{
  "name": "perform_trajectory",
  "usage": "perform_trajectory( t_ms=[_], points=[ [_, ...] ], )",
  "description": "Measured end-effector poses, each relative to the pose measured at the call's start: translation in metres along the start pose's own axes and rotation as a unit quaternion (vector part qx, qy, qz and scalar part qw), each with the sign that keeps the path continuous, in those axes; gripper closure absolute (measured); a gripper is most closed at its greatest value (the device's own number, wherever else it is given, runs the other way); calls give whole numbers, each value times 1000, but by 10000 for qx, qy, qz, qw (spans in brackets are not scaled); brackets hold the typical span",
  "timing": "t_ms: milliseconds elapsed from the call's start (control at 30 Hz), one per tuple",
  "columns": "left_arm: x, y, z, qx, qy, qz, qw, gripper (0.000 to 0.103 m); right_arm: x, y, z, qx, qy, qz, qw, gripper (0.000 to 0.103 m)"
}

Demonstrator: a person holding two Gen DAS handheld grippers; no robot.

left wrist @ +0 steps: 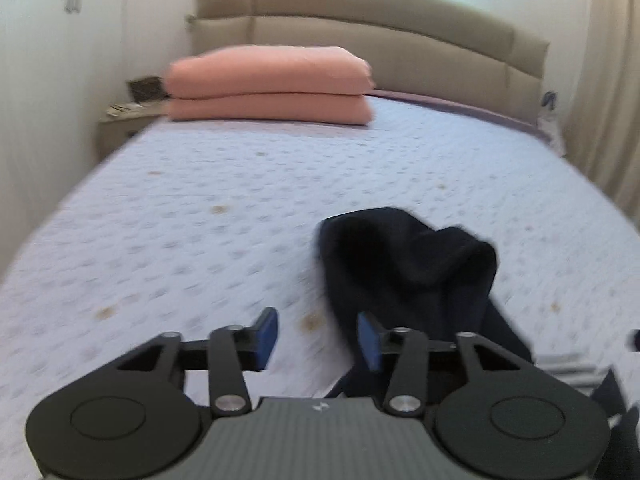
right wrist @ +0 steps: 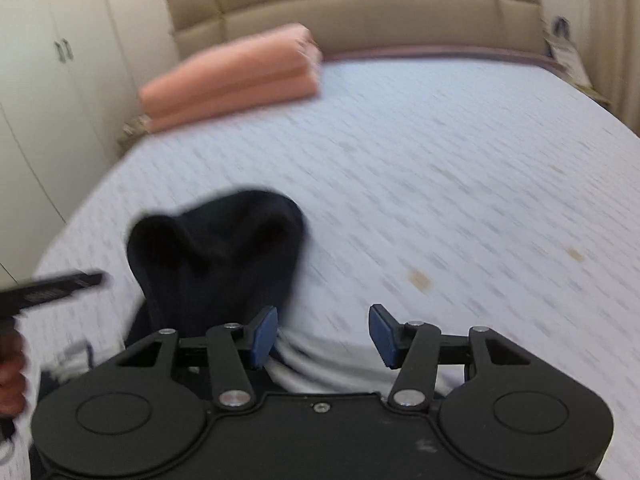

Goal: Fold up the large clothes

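A dark navy garment point(left wrist: 408, 264) lies bunched on the bed near its front edge; it also shows in the right wrist view point(right wrist: 220, 248). My left gripper point(left wrist: 318, 338) is open and empty, above the sheet, with its right finger at the garment's left edge. My right gripper point(right wrist: 324, 334) is open and empty, with its left finger at the garment's right edge. White cloth point(right wrist: 340, 368) lies under the right gripper. The garment's near part is hidden behind both gripper bodies.
The bed point(left wrist: 240, 200) has a pale patterned sheet. A folded pink blanket point(left wrist: 268, 84) lies by the beige headboard point(left wrist: 380, 32). A nightstand point(left wrist: 124, 120) and white wardrobe point(right wrist: 48, 92) are at left, curtains point(left wrist: 608, 100) at right. The left gripper and the hand holding it show at the left edge of the right wrist view point(right wrist: 52, 288).
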State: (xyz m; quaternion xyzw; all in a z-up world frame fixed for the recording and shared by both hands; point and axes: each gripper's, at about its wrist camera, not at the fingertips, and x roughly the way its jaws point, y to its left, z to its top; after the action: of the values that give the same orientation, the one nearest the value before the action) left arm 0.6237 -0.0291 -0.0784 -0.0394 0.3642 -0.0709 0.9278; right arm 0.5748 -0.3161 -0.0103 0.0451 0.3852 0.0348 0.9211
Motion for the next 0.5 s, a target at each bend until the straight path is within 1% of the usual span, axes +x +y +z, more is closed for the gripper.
perform_trajectory(
  t_ms=[33,67,167,267,367,400,433,467,500],
  points=[
    [14,-1,6,-76,84,-24,9999,53,16,6,8,20,-65,114,9999,37],
    [30,-1,12,-179,163,-2,9997,53,33,9,17,81,-41,196,9998,37],
    [68,4,22,-360,405,98,9985,53,82,11,31,352,176,299,9988,37],
    [95,11,24,-493,617,85,9968,53,125,8,33,423,414,66,9982,37],
    [114,15,22,-476,792,-28,9957,55,152,5,37,499,502,140,9974,37],
    [120,14,21,-421,852,5,9955,70,157,5,38,533,506,254,9970,43],
    [125,14,21,-351,892,35,9954,95,162,9,38,519,545,343,9966,62],
    [127,14,19,-284,876,34,9957,96,168,14,40,440,605,390,9964,74],
    [123,15,18,-268,742,28,9969,96,169,21,40,288,639,351,9969,93]
  ],
)
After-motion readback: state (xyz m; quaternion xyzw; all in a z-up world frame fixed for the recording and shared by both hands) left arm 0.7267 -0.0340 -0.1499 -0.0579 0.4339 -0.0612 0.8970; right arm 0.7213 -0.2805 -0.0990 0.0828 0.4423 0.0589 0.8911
